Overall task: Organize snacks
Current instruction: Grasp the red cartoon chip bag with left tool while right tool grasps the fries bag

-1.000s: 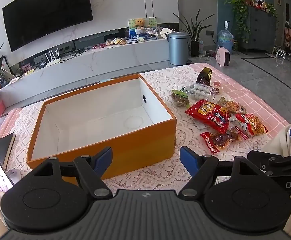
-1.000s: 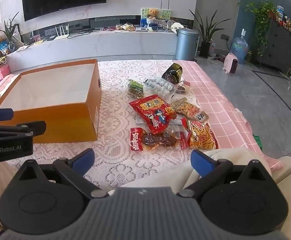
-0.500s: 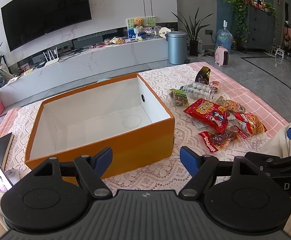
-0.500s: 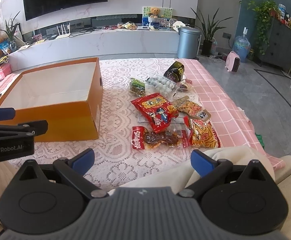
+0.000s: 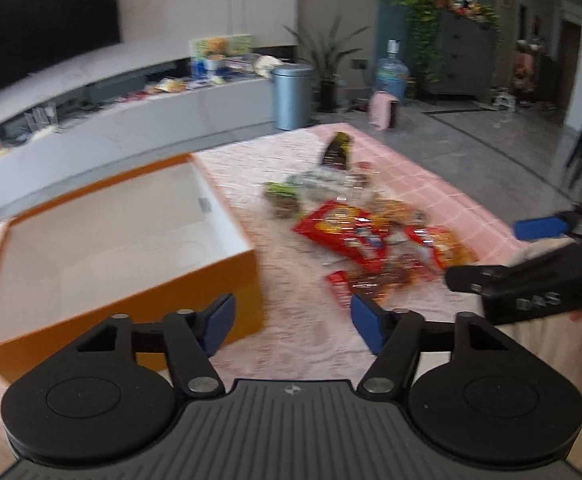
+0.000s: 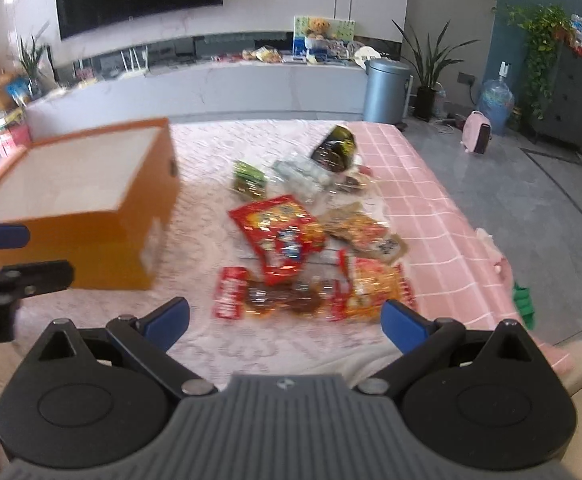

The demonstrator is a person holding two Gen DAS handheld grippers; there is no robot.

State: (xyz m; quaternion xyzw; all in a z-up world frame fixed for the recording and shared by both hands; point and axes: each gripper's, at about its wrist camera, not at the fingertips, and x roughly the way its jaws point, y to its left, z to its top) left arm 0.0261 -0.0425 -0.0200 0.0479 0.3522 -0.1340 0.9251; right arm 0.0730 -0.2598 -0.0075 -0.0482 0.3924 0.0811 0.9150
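Observation:
An open orange box [image 5: 151, 312] with a white inside stands on the lace cloth at left, also seen as the orange box [image 6: 91, 240] in the right wrist view. Right of it lies a heap of snack packs: a big red bag [image 6: 279, 232], a red pack of brown pieces [image 6: 271, 298], an orange pack [image 6: 375, 288], a green pack [image 6: 247, 178] and a dark bag [image 6: 335, 148]. My left gripper [image 5: 293, 322] hovers before the box corner, its jaws closing on nothing. My right gripper [image 6: 287, 320] is open just short of the red pack. Both views are blurred.
A pink checked cloth [image 6: 431, 208] covers the table's right side, with the table edge and grey floor beyond. A grey bin [image 6: 387, 90] and a long white console stand behind. Light-coloured clothing [image 6: 371, 364] lies under my right gripper.
Both grippers have moved forward and slightly down toward the snacks. The left view has swung right, so the box sits further left. The left jaws have narrowed.

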